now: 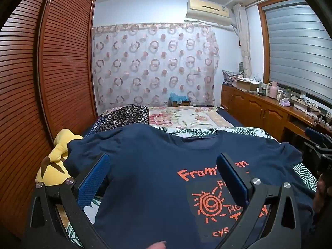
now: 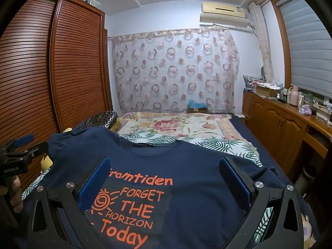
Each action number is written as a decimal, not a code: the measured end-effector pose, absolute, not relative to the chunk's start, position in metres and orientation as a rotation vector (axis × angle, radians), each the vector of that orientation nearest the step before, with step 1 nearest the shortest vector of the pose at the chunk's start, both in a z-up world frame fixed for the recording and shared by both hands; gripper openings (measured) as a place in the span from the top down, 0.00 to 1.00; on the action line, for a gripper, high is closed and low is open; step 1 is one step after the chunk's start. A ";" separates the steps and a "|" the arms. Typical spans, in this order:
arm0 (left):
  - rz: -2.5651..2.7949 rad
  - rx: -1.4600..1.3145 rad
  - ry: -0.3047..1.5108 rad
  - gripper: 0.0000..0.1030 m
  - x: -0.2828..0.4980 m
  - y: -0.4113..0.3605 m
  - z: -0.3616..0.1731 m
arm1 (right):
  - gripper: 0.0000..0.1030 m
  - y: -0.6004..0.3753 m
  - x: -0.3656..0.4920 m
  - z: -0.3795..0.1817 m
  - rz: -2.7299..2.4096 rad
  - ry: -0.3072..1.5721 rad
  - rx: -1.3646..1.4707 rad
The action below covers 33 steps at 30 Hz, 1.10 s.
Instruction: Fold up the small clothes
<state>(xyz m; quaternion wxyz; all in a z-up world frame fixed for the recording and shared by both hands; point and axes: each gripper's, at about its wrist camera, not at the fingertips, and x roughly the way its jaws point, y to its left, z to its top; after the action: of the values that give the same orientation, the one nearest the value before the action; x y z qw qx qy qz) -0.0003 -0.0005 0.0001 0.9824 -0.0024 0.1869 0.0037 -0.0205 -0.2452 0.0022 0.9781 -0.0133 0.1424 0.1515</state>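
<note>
A navy T-shirt with orange lettering and a sun print lies spread face up on the bed, collar towards the far end. My left gripper hovers open over the shirt's left half, its blue pads wide apart with nothing between them. My right gripper hangs open over the printed chest area, also empty. Each gripper shows at the edge of the other's view: the right gripper at the far right, the left gripper at the far left with a hand on its grip.
A yellow plush toy lies beside the shirt's left sleeve. A dark patterned pillow and a floral blanket cover the far bed. A slatted wardrobe stands left, a wooden cabinet with clutter right.
</note>
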 end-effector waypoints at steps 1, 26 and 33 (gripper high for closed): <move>0.008 -0.004 0.373 0.00 0.000 -0.001 0.000 | 0.00 -0.245 -0.021 0.002 0.307 0.288 -0.028; 0.008 -0.003 0.379 0.00 0.000 -0.001 0.000 | 0.00 -0.245 -0.022 0.002 0.305 0.289 -0.013; 0.008 -0.001 0.379 0.00 0.000 -0.001 0.000 | 0.00 -0.245 -0.022 0.001 0.305 0.291 -0.008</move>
<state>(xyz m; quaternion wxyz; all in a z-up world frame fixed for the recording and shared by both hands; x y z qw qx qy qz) -0.0001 -0.0008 0.0001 0.9821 -0.0004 0.1885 0.0038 -0.0217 -0.2446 0.0014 0.9779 -0.0041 0.1444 0.1512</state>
